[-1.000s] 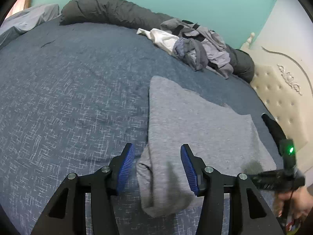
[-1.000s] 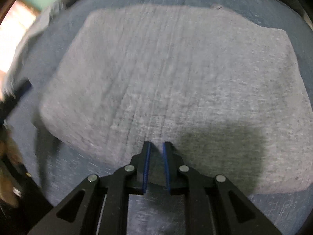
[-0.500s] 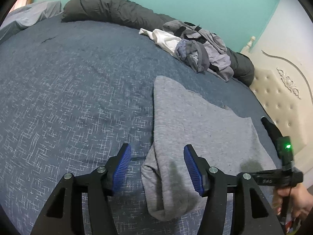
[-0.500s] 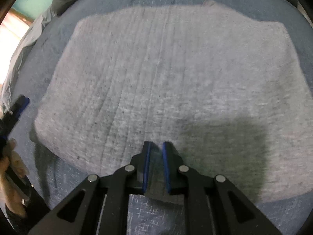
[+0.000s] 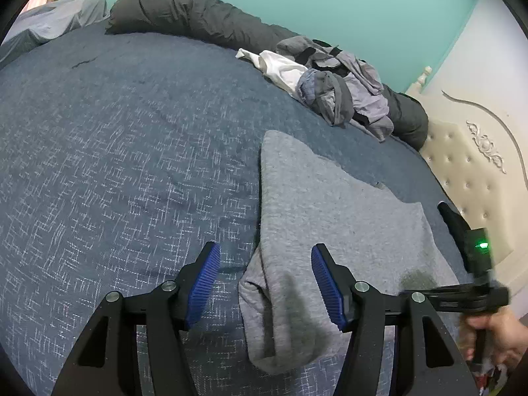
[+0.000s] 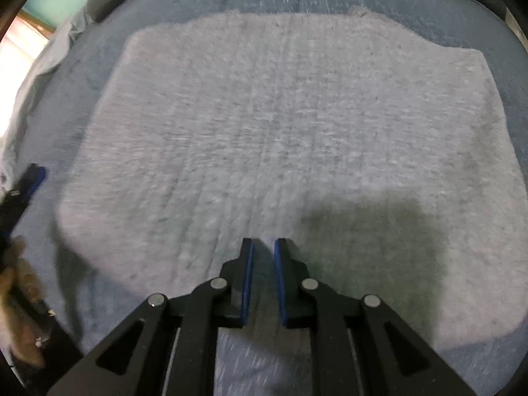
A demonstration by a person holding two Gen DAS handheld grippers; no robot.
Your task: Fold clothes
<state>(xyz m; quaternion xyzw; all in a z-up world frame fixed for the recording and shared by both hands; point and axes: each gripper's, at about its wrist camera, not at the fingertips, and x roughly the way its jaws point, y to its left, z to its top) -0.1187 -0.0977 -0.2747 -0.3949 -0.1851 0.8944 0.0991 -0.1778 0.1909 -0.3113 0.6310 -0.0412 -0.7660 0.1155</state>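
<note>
A grey garment lies flat on the blue bedspread, folded into a rough rectangle, with its near left corner doubled over. My left gripper is open, and its blue pads straddle that doubled corner without touching it. In the right wrist view the same garment fills the frame. My right gripper sits at its near edge, pads almost together with grey cloth between them. The left gripper's blue pad shows at the left border.
A heap of unfolded clothes lies at the far side against a long dark bolster. A cream padded headboard stands on the right. A person's hand holds the right gripper's handle. Wide bare bedspread stretches to the left.
The left gripper has drawn back slightly and stays open over the corner. In the right view the garment now sits farther off and more centred; its pads stay close together.
</note>
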